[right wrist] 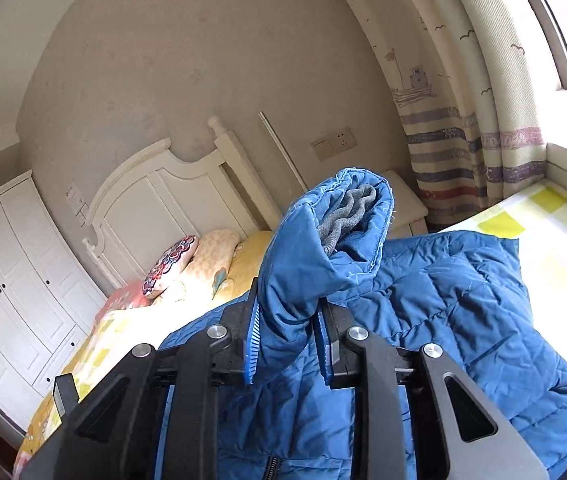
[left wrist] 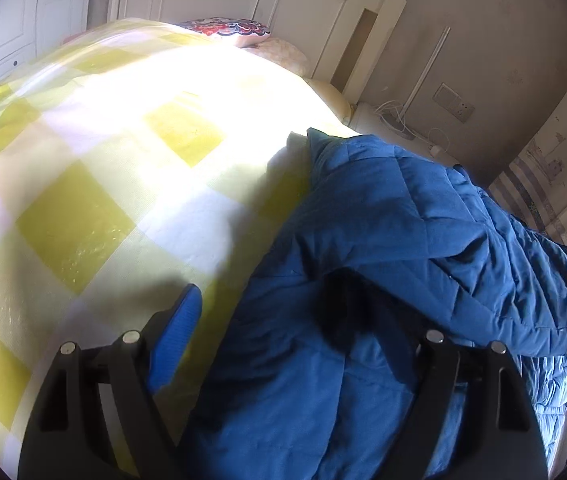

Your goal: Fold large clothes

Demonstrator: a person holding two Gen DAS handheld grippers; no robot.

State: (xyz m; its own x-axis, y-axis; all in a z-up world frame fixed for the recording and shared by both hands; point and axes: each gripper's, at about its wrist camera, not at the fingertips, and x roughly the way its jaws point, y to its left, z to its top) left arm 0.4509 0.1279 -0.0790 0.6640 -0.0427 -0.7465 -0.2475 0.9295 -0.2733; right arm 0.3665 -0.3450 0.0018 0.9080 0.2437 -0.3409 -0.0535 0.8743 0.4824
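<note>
A blue quilted jacket (left wrist: 383, 240) lies on a bed with a yellow-and-white checked cover (left wrist: 83, 184). My left gripper (left wrist: 283, 320) hovers over the jacket's left edge with its jaws wide apart; the blue left pad (left wrist: 177, 332) shows, the right finger is hidden by jacket fabric. My right gripper (right wrist: 287, 332) is shut on the jacket's sleeve (right wrist: 315, 256) and holds it up above the jacket body (right wrist: 463, 300). The sleeve's cuff (right wrist: 347, 212) with grey lining points upward.
A white headboard (right wrist: 163, 200) and several pillows (right wrist: 187, 264) are at the bed's head. A white wardrobe (right wrist: 11, 292) stands to the left. A nightstand (left wrist: 383, 120) with cables, a wall socket (right wrist: 333, 142) and a striped curtain (right wrist: 463, 140) are on the right.
</note>
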